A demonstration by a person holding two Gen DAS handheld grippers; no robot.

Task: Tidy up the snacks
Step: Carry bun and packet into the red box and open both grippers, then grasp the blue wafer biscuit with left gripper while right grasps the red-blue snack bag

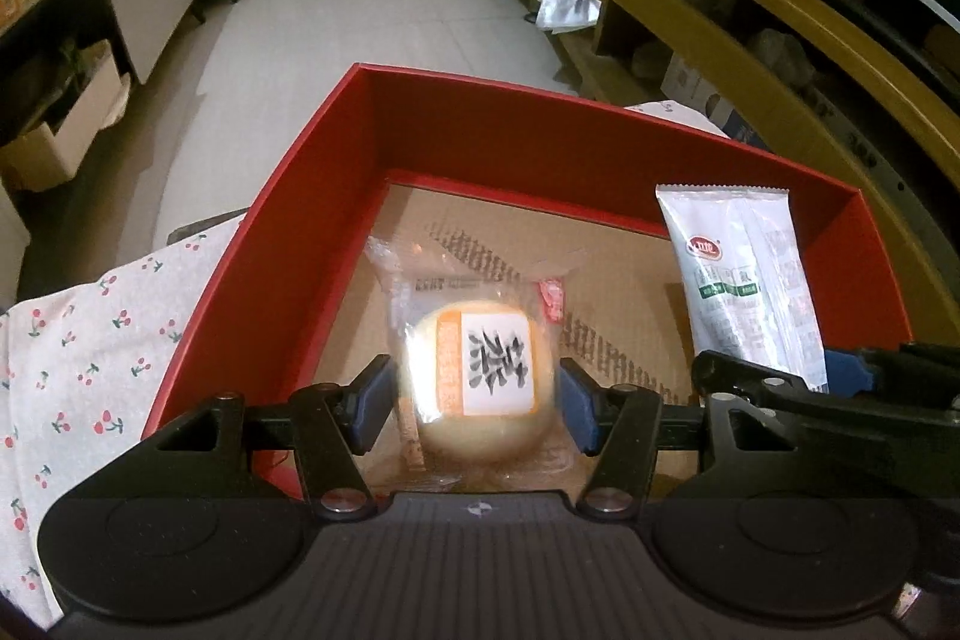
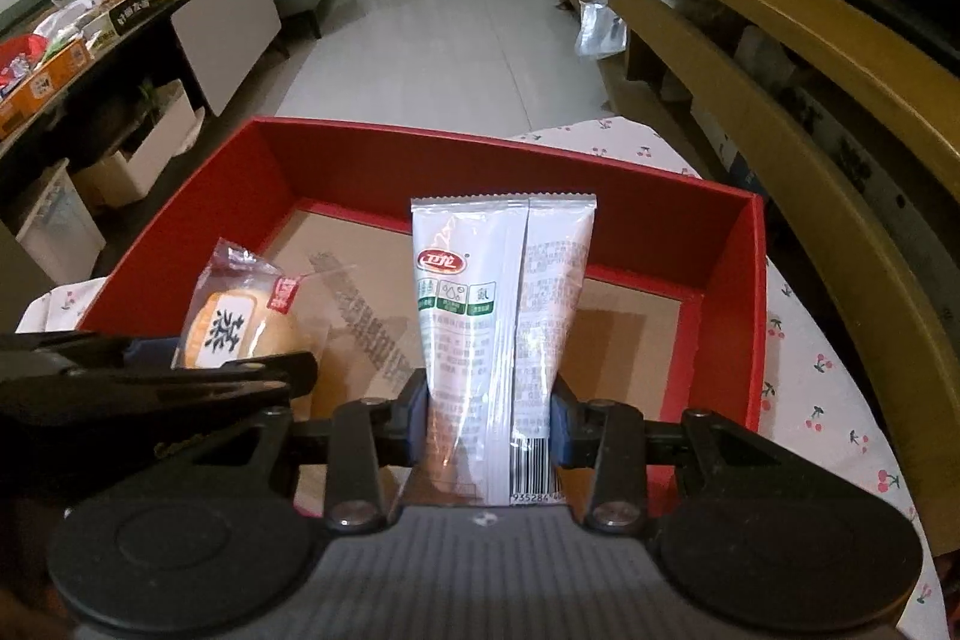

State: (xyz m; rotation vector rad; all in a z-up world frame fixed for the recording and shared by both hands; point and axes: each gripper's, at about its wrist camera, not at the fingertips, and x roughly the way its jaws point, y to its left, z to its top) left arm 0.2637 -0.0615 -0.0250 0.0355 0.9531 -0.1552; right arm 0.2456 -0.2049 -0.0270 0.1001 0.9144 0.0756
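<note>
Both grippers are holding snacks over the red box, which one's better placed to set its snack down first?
Probably left. The left gripper holds the round pastry low over the red box; the right gripper's white packet stands upright.

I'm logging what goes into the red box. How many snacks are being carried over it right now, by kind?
Round pastry in clear wrap, in the left gripper: 1
Long white snack packet, in the right gripper: 1
Total: 2
Both are above the red box.
</note>
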